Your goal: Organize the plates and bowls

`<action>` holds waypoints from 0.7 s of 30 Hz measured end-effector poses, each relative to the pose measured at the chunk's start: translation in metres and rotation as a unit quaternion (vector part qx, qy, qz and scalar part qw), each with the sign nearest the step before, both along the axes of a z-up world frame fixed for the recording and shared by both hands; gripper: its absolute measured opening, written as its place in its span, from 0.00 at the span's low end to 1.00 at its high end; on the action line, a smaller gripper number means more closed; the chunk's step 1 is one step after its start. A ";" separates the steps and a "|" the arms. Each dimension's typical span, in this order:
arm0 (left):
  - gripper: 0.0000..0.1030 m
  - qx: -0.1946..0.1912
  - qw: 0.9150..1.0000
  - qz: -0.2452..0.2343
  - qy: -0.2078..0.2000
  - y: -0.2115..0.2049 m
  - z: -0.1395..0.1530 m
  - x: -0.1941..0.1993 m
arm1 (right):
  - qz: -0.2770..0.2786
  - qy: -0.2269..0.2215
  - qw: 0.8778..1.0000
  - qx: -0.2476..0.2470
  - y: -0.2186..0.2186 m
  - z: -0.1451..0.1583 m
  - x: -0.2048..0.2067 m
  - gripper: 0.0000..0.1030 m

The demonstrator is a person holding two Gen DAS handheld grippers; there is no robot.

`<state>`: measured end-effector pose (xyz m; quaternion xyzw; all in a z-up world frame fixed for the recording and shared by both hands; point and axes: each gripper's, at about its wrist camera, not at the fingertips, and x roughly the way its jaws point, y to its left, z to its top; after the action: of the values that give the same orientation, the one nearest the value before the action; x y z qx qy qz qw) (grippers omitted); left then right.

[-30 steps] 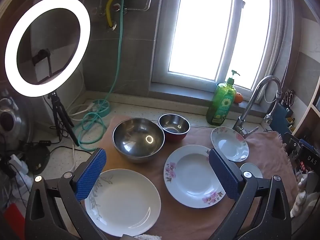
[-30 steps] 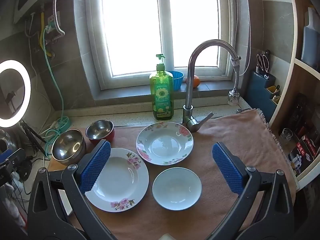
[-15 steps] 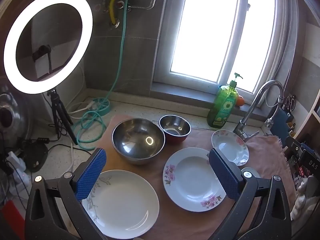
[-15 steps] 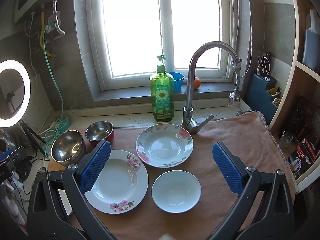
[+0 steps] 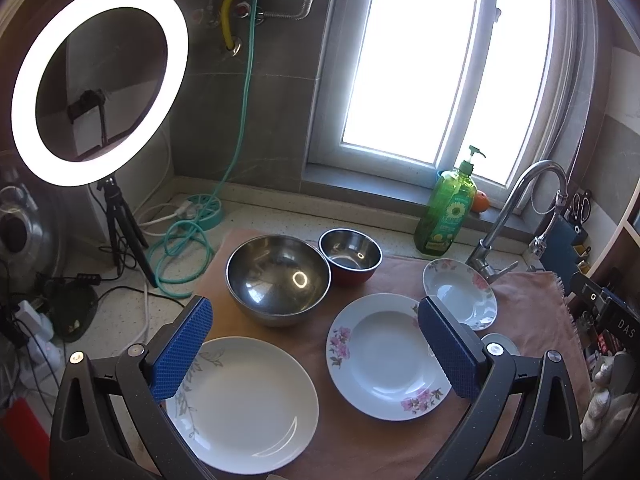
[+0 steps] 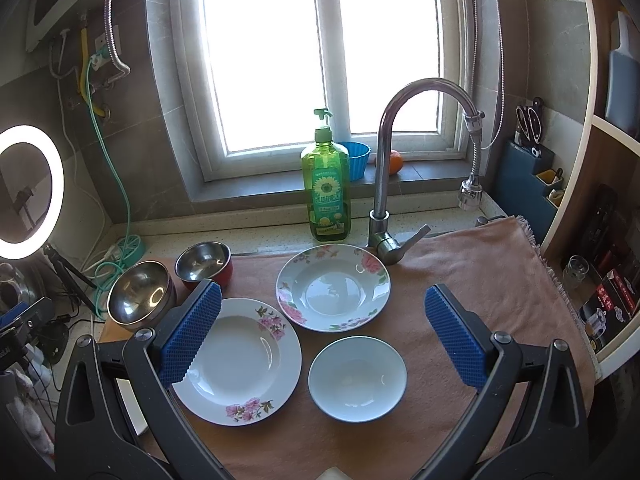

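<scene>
Kitchen bench (image 5: 120,320), speckled stone, with a pinkish-brown cloth (image 6: 480,280) spread over it; bright window (image 6: 320,60) behind. Far left a lit ring light (image 5: 100,80) on a tripod, green hose (image 5: 180,240) coiled beside it. Green soap bottle (image 6: 326,188) and faucet (image 6: 400,140) at the back, knife block (image 6: 528,168) on the right.

On the cloth, left to right: plain white plate (image 5: 244,404) with a grey leaf print, front left; large steel bowl (image 5: 278,278) behind it, touching a small steel bowl (image 5: 350,254) with a red outside; floral deep plate (image 5: 386,356) in the middle; smaller floral plate (image 6: 332,286) behind, near the faucet base; pale blue bowl (image 6: 357,378) in front of that. All upright, empty, none stacked.

Left gripper (image 5: 316,344) jaws wide open, holding nothing, above the white and floral plates. Right gripper (image 6: 324,336) jaws wide open, empty, above the blue bowl.
</scene>
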<state>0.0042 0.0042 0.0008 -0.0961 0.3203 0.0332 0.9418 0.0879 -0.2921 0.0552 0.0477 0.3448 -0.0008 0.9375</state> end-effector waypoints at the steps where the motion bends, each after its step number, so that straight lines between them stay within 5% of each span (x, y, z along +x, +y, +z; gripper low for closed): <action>1: 0.99 0.001 1.000 0.001 0.000 0.000 0.000 0.000 | -0.001 0.000 1.000 0.000 0.000 0.000 0.000 1.00; 21: 0.99 0.000 1.000 0.005 -0.001 0.004 0.001 -0.005 | 0.004 0.003 1.000 0.008 0.004 0.002 0.000 1.00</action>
<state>-0.0007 0.0080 0.0021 -0.0980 0.3192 0.0379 0.9418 0.0883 -0.2882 0.0573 0.0543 0.3479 0.0052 0.9359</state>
